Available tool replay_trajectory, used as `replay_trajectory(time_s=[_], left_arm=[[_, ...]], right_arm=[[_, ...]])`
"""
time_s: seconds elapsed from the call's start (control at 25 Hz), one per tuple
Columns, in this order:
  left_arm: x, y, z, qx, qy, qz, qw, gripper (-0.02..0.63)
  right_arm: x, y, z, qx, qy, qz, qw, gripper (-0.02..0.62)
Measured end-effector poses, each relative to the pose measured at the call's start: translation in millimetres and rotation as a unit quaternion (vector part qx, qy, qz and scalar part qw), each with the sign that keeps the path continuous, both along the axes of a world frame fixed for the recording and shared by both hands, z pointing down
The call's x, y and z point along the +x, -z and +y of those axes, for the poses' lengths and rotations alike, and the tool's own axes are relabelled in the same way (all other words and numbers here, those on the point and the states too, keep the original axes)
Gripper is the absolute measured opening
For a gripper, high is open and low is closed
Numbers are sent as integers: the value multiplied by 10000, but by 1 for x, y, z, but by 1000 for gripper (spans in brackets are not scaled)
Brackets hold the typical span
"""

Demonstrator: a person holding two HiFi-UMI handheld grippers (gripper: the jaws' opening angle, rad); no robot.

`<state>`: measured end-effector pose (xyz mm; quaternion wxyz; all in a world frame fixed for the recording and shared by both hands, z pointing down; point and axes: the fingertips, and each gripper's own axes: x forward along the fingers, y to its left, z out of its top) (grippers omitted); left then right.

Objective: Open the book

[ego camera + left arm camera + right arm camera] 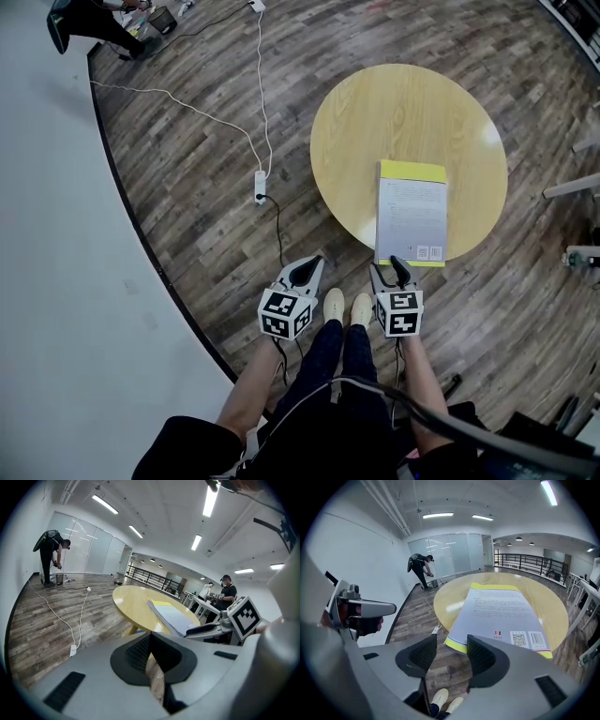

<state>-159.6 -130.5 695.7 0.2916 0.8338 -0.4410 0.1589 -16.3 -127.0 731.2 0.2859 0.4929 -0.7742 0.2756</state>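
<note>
Book (411, 220) closed, barcode side up, on near edge of round tabletop (375, 112), near corner overhanging.
Right gripper (387, 267) jaws apart, empty, just short of that corner; left gripper (309, 266) jaws together, empty, further left. Likely a light, floppy paperback with a slick cover: pinch the overhanging cover edge. Nothing in the way; power strip (261, 186) on floor, left.

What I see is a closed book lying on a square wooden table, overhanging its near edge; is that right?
No: the head view shows the table is round, not square. The closed book does lie on it, overhanging its near edge.
</note>
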Motion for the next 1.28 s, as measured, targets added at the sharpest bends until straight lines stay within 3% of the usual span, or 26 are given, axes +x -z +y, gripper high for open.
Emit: replay_trajectory(time_s=[0.4, 0.6, 0.76, 1.28], left_arm=[[2, 1, -5, 19, 13, 56, 10000, -2], [1, 3, -7, 19, 29, 50, 10000, -2], [-1, 5, -7, 26, 44, 53, 10000, -2], [-1, 4, -7, -6, 23, 58, 10000, -2]], right_arm=[[5, -3, -1, -167, 70, 256, 9995, 150], [-5, -3, 2, -178, 202, 251, 9993, 49], [-10, -5, 3, -166, 201, 298, 9992, 12], [-9, 0, 4, -192, 68, 172, 9996, 3]])
